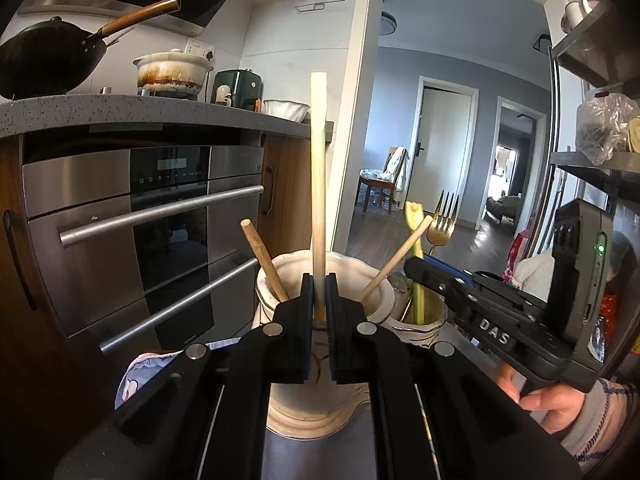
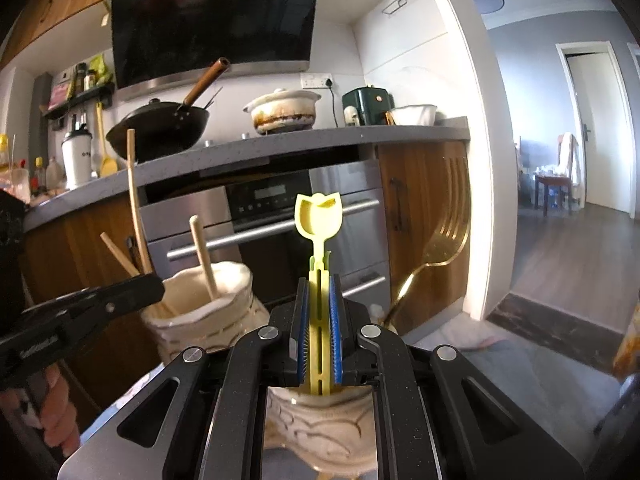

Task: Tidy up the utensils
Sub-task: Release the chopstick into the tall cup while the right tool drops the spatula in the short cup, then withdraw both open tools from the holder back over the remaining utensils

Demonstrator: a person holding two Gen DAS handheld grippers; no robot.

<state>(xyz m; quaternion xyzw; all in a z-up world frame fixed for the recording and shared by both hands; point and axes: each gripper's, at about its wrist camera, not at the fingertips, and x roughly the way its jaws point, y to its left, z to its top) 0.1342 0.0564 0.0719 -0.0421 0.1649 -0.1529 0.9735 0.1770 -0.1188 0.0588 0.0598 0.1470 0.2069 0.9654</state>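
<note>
Left wrist view: left gripper (image 1: 319, 294) has its jaws narrow, clamped on a pale chopstick (image 1: 319, 168) that stands upright between the pads, lower end inside the cream ceramic holder (image 1: 384, 284) directly below the jaws. Two wooden sticks lean in the same holder, one (image 1: 264, 258) just left of the jaws, one (image 1: 396, 258) to their right. Beyond the right-hand stick, a second holder (image 1: 434, 320) carries a yellow-green utensil (image 1: 416, 240) and a gold fork (image 1: 442, 220), tines up. Right gripper (image 1: 416, 270) enters from the right, tip at the second holder.

Right wrist view: right gripper (image 2: 318, 320) has its jaws narrow, closed on the yellow-green utensil (image 2: 319, 220); blue pads (image 2: 335, 328) touch both sides of its slotted handle. Tulip-shaped end points up, above the jaws; handle runs down into the patterned holder (image 2: 324, 412) under them. Gold fork (image 2: 444, 232) leans out to the right of the jaws. Left of the jaws: cream holder (image 2: 224, 304) with sticks, left gripper (image 2: 154, 284) at its rim. Both holders sit on a grey counter (image 2: 520, 380).
</note>
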